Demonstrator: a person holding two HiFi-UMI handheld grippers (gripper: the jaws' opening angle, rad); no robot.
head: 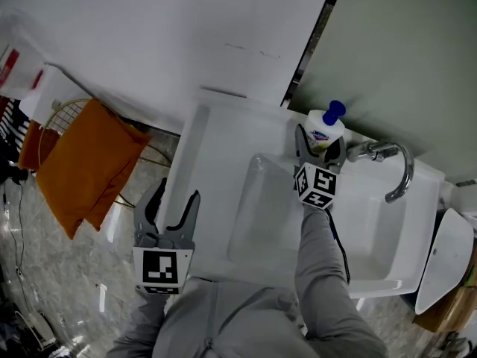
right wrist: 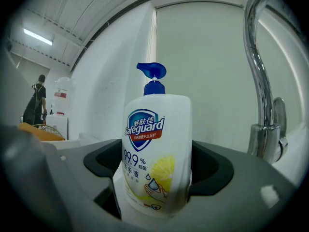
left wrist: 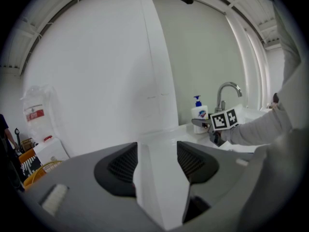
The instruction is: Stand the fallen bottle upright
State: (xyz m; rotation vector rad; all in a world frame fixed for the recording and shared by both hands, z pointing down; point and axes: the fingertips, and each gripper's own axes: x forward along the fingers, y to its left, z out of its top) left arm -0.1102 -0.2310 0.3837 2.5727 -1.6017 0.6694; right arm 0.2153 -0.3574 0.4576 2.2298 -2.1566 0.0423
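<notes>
Now the soap bottle [head: 326, 129] is upright at the back edge of the white washbasin [head: 216, 136], just beside the chrome faucet [head: 396, 162], with its blue pump head on top. The right claw [head: 320, 146] is grasping it: the right gripper view shows the dark pads against the bottle's white body on both sides, the label facing the camera. Whether the base rests on the ledge cannot be told. The left claw [head: 177, 194] is released, jaws apart with nothing between them, over the washbasin's left edge and well apart from the bottle. Beyond that edge an orange cushion [head: 86, 159] lies on a wire rack [head: 59, 110].
</notes>
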